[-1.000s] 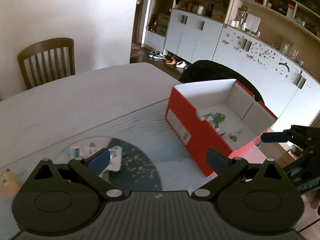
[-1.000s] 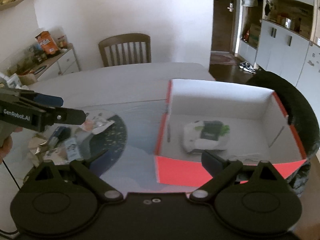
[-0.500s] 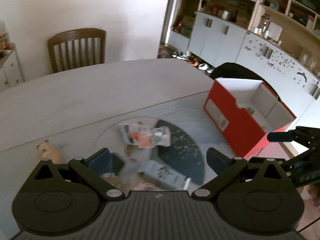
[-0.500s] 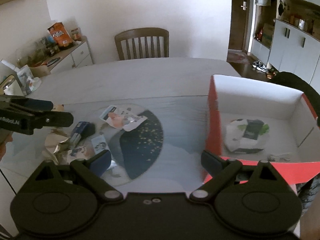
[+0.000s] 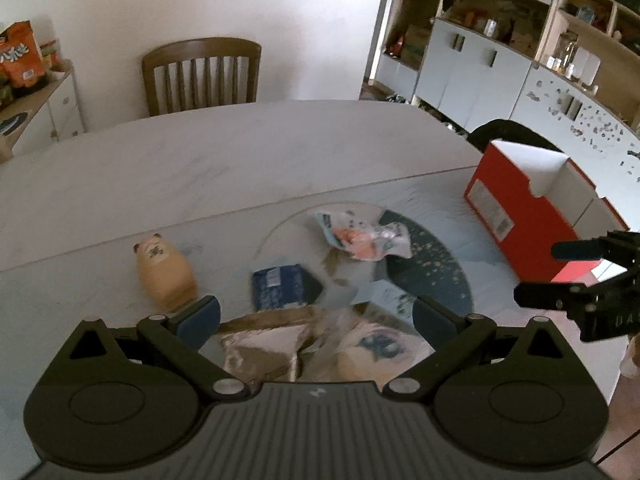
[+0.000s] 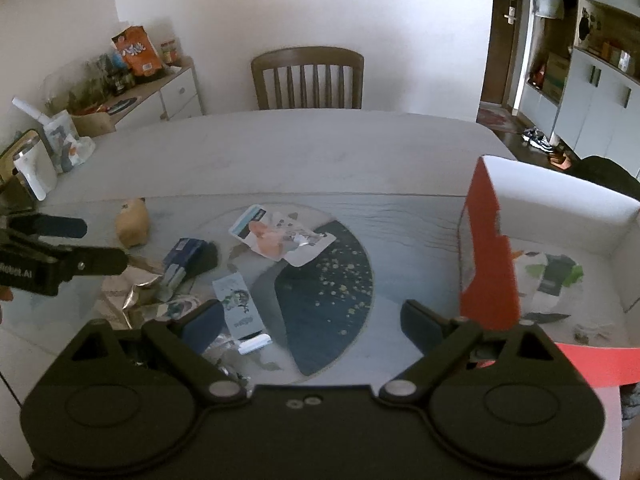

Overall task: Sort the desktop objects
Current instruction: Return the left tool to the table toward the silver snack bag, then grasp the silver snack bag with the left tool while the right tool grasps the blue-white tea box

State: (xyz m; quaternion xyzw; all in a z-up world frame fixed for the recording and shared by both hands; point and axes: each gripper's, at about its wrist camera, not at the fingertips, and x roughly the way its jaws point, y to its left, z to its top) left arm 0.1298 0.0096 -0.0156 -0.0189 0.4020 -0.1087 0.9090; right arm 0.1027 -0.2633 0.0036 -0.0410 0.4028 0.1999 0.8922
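Note:
A red cardboard box (image 5: 516, 220) with a white inside stands at the table's right; in the right wrist view (image 6: 486, 264) it holds a white and green packet (image 6: 548, 276). Loose items lie on a round mat (image 6: 332, 292): a pink and white wrapper (image 5: 360, 236), a blue box (image 5: 280, 286), a tan hamster figure (image 5: 164, 272), crumpled foil wrappers (image 5: 264, 344) and a white sachet (image 6: 238, 306). My left gripper (image 5: 316, 318) is open and empty above the foil wrappers. My right gripper (image 6: 310, 322) is open and empty over the mat, left of the box.
A wooden chair (image 5: 202, 74) stands at the table's far side. A sideboard (image 6: 160, 92) with snack bags is at the left. White cupboards and shelves (image 5: 512, 72) line the right wall. A dark chair back (image 6: 608, 172) sits behind the box.
Both grippers have swung left, away from the red box and toward the loose items. The hamster figure and blue box have come into the left view. Both stay open.

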